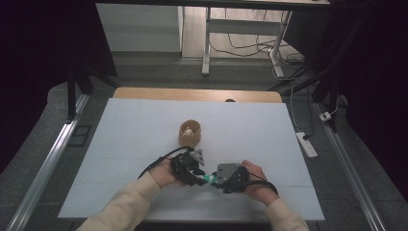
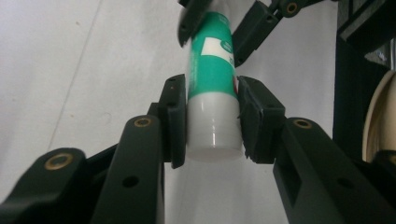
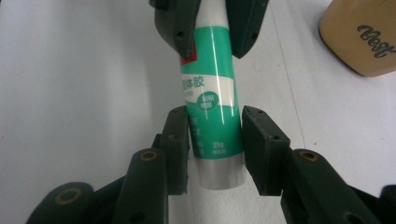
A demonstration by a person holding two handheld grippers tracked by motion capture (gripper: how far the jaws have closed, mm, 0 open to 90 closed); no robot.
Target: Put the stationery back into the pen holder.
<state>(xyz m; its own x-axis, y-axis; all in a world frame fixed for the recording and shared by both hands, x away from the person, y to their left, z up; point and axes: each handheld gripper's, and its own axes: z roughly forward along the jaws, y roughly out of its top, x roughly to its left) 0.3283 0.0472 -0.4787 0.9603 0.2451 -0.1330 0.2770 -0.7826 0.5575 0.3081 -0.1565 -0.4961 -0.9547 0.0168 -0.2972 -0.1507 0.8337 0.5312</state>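
So a green and white glue stick (image 1: 207, 179) is held off the white table (image 1: 120, 144) between the two grippers, near the front edge. The left gripper (image 2: 212, 123) is clamped on the white cap end, jaws pressed against both sides, as seen in the left gripper view. The right gripper (image 3: 215, 147) is closed on the other end, the green label part down by the clear base, in the right gripper view. The stick (image 3: 212, 93) is spanned end to end between them.

Container-wise, a tan round cup (image 1: 190, 134) is parked just behind the hands, mid-table. Something pale is seen inside it from the high view, but it's too small to be made out. Dark lettering is printed on its side (image 3: 362, 37).
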